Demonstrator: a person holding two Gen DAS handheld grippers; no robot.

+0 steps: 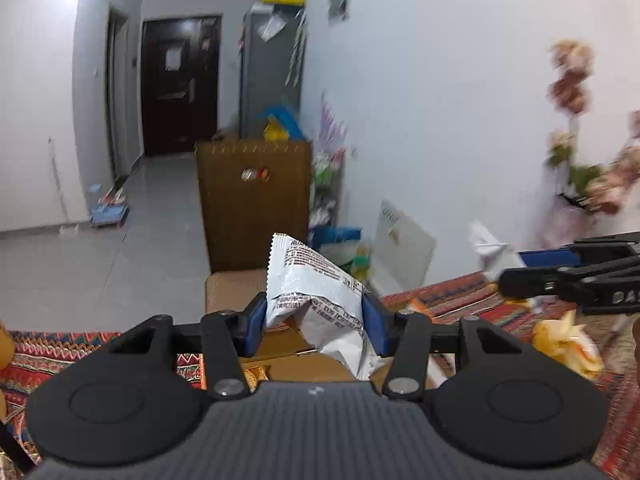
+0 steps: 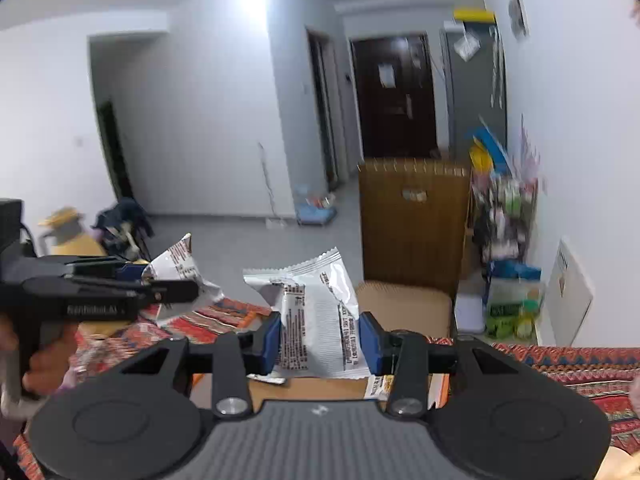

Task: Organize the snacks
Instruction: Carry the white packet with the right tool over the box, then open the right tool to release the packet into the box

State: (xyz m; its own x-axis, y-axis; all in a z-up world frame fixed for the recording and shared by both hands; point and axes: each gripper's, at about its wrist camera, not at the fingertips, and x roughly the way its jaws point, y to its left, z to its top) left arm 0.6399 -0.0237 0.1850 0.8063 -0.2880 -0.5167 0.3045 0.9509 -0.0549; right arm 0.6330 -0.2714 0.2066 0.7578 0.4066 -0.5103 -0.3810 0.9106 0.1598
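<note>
Both grippers are raised above the patterned tabletop [image 1: 460, 300], side by side. The left gripper [image 1: 316, 316] fingers clamp a crumpled silver snack packet [image 1: 312, 284]; the right gripper [image 2: 320, 340] fingers grip another silver packet [image 2: 312, 312] upright.

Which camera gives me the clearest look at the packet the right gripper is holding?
The right wrist view: the silver snack packet sits upright, centred between the right gripper pads, print side visible. The left wrist view shows it only at the edge, small, blurred and partly hidden.

L claw [image 1: 315, 322] clamps silver snack pkt [image 1: 316, 292] | R claw [image 1: 505, 280] far right, white pkt [image 1: 490, 250]
</note>
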